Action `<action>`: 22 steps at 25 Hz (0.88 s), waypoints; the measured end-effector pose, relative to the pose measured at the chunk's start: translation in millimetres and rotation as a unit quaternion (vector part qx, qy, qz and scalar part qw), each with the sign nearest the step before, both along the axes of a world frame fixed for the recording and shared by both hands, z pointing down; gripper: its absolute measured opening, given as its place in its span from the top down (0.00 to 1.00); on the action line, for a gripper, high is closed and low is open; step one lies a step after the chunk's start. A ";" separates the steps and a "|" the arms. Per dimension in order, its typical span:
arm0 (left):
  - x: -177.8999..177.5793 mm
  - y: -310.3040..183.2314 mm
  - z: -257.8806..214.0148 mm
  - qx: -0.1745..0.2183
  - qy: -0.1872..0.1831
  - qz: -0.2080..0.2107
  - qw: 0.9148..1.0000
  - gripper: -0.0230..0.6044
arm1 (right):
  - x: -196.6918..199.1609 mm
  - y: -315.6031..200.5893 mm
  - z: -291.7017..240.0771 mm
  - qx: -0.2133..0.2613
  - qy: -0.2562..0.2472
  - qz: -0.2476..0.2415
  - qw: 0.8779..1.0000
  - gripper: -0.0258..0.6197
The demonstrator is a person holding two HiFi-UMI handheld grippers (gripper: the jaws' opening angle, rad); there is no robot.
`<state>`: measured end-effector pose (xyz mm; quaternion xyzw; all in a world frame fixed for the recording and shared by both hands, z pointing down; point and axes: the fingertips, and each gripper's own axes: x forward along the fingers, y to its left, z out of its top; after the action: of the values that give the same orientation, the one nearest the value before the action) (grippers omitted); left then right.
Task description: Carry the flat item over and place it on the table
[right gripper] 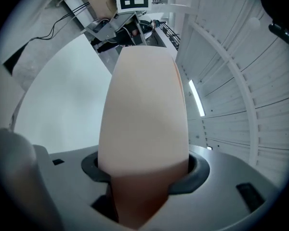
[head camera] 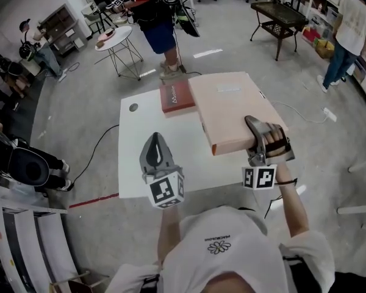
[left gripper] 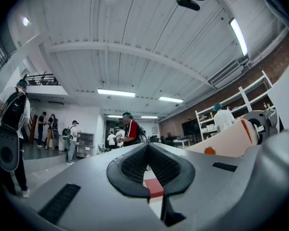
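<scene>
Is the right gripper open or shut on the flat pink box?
Shut on it: the right gripper has its jaws pressed against both sides of the flat pink box, which fills the gap between them.

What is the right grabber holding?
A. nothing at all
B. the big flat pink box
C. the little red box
B: the right gripper has its jaws clamped on the edge of the big flat pink box, while the little red box lies by itself on the white table.
</scene>
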<state>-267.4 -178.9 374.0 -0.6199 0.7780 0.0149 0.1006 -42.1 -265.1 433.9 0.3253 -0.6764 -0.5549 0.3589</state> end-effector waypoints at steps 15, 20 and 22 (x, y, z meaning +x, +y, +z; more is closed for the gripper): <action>-20.7 12.5 26.6 -0.044 0.017 -0.017 0.999 0.94 | -16.0 -4.1 75.4 -0.117 0.096 -0.013 0.988 0.52; -20.2 9.8 29.8 -0.057 0.018 -0.018 0.998 0.94 | -16.3 -6.7 89.5 -0.139 0.105 -0.013 0.985 0.52; -18.7 8.5 33.3 -0.061 0.017 -0.018 0.998 0.94 | -16.0 -5.8 97.6 -0.145 0.108 -0.015 0.983 0.52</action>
<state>-286.1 -170.4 407.3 -0.6103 0.7903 -0.0237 0.0495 -58.2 -270.9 531.5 0.1973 -0.7117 -0.4882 0.4650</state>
